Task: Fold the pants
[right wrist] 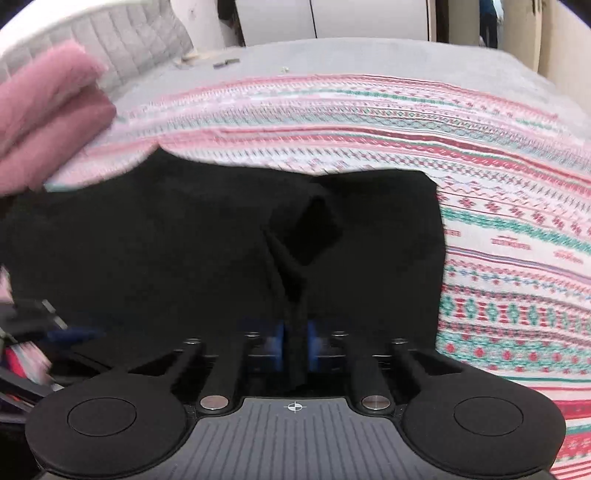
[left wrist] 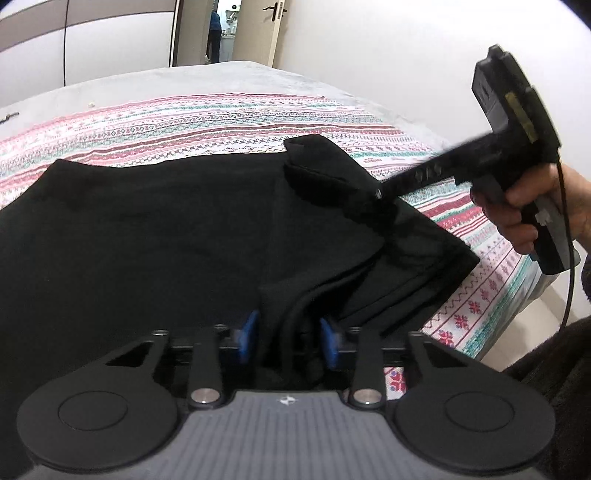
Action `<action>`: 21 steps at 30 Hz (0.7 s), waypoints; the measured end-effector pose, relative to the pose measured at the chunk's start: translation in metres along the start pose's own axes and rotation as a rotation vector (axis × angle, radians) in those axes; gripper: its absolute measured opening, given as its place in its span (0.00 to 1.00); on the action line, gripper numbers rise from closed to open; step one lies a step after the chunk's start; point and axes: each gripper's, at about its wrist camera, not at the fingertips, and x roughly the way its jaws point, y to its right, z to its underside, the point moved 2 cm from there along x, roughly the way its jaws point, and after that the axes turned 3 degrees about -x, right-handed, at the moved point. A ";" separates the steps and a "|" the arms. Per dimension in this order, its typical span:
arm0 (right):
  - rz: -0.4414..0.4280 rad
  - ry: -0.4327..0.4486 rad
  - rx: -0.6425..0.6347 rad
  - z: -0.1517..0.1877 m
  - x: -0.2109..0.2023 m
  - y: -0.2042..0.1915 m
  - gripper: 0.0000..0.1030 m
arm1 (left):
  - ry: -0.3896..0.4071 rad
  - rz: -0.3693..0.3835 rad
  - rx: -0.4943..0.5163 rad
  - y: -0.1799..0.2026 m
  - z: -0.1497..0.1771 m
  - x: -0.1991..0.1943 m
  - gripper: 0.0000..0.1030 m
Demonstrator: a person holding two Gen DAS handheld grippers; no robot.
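The black pants (left wrist: 155, 236) lie spread on a patterned bedspread (left wrist: 221, 118). In the left wrist view my left gripper (left wrist: 290, 341) is shut on a bunched fold of the pants between its blue pads (left wrist: 248, 338). The right gripper's body (left wrist: 517, 147) reaches in from the right, its tip buried in a raised fold of the pants (left wrist: 325, 166). In the right wrist view my right gripper (right wrist: 295, 341) is shut on a pinched ridge of the black pants (right wrist: 221, 240), lifted off the bedspread (right wrist: 498, 240).
A pink folded cloth (right wrist: 48, 122) sits at the left near the grey headboard (right wrist: 122, 44). The bed's right edge (left wrist: 491, 332) drops to the floor. A wardrobe and an open doorway (left wrist: 218, 33) stand behind the bed.
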 end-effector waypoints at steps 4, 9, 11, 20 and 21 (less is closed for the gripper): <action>-0.091 0.071 0.091 -0.019 -0.010 -0.001 0.08 | 0.008 0.008 -0.069 -0.013 0.000 -0.009 0.37; -0.167 0.122 0.138 -0.051 -0.005 -0.017 0.08 | 0.023 0.006 -0.134 -0.035 0.002 -0.030 0.36; -0.184 0.124 0.133 -0.064 0.004 -0.030 0.08 | 0.026 -0.013 -0.162 -0.047 0.004 -0.039 0.36; -0.294 0.067 0.166 -0.113 0.082 -0.100 0.08 | -0.005 -0.048 -0.318 -0.123 0.026 -0.082 0.36; -0.297 0.059 0.165 -0.116 0.092 -0.110 0.09 | -0.007 -0.037 -0.338 -0.130 0.028 -0.083 0.38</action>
